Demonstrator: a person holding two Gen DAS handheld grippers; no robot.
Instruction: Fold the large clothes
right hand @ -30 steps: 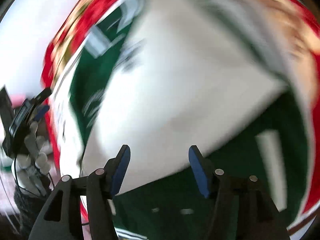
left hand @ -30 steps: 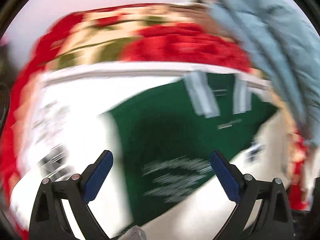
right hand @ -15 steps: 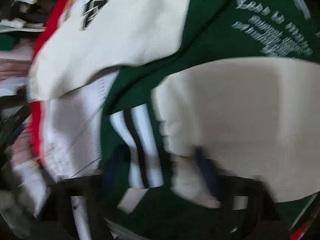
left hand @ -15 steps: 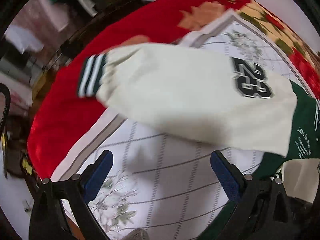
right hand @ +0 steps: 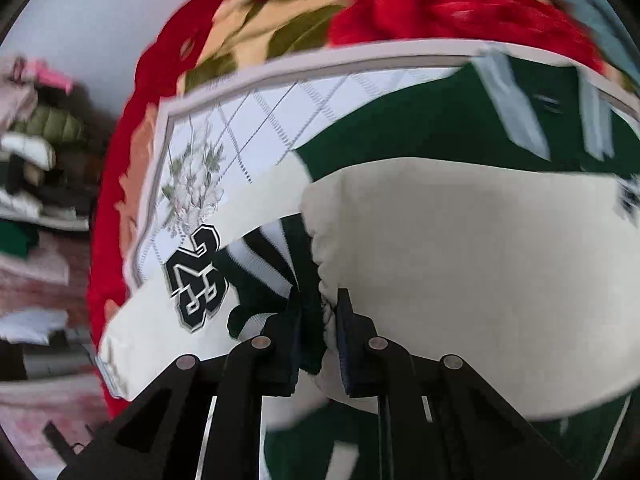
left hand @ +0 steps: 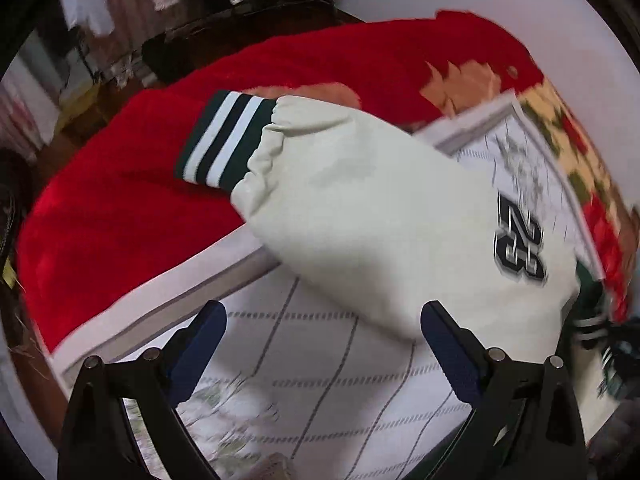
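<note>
A green varsity jacket (right hand: 432, 132) with cream sleeves lies on a bed. In the left wrist view one cream sleeve (left hand: 380, 216) with a "23" patch (left hand: 518, 248) and a green-and-white striped cuff (left hand: 224, 140) stretches out to the left. My left gripper (left hand: 322, 344) is open and empty, just short of that sleeve's lower edge. In the right wrist view my right gripper (right hand: 318, 320) is shut on the other sleeve (right hand: 480, 248) at its gathered end by the striped cuff (right hand: 264, 268).
A white quilted sheet (left hand: 320, 380) with grid lines and flower prints covers the bed over a red floral blanket (left hand: 132, 208). Stacked folded clothes (right hand: 32, 184) sit to the left off the bed. Dark furniture (left hand: 224, 40) stands beyond the bed edge.
My right gripper has closed on the second sleeve at its cuff; it was open a second ago. My left gripper swung from the jacket body toward the "23" sleeve and closer to it.
</note>
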